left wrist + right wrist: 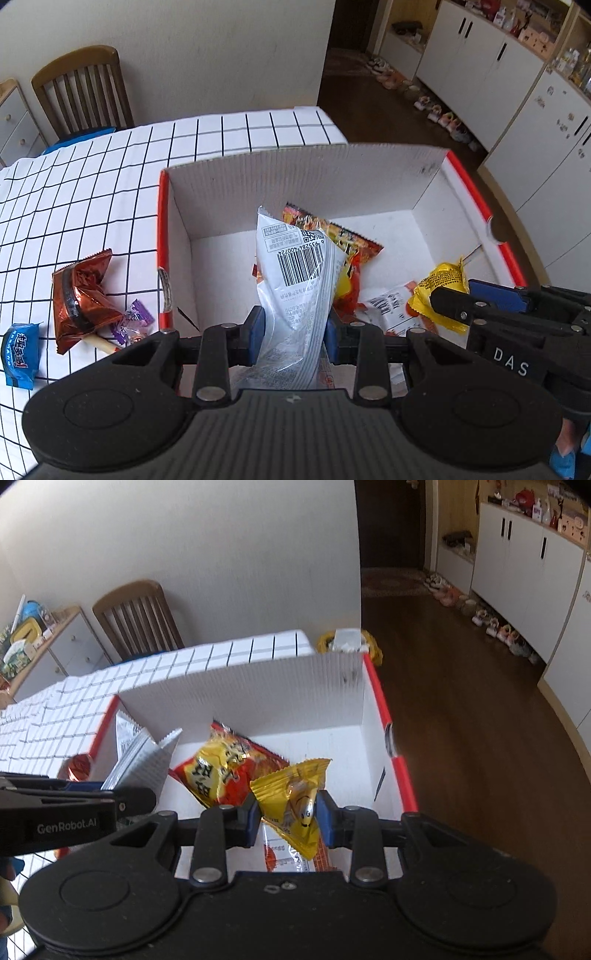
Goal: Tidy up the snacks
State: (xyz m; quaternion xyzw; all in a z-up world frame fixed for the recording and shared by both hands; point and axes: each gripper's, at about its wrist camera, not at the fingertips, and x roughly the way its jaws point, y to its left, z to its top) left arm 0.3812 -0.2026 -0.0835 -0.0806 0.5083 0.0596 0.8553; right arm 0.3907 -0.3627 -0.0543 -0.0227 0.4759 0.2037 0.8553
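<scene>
My left gripper [293,332] is shut on a white snack packet [299,273] with a barcode and holds it upright over the near side of the white cardboard box [295,173] with red rims. My right gripper [289,814] is shut on a small yellow snack packet [291,797] above the box's near right part; it shows in the left wrist view [445,284] too. A red and yellow snack bag [225,771] lies in the box, with another white and orange packet [391,306] on the floor of it.
On the grid tablecloth [110,184] left of the box lie a brown foil packet [83,295], a small purple candy [138,317] and a blue packet [20,354]. A wooden chair [81,88] stands behind the table. White cabinets [524,572] and shoes line the right wall.
</scene>
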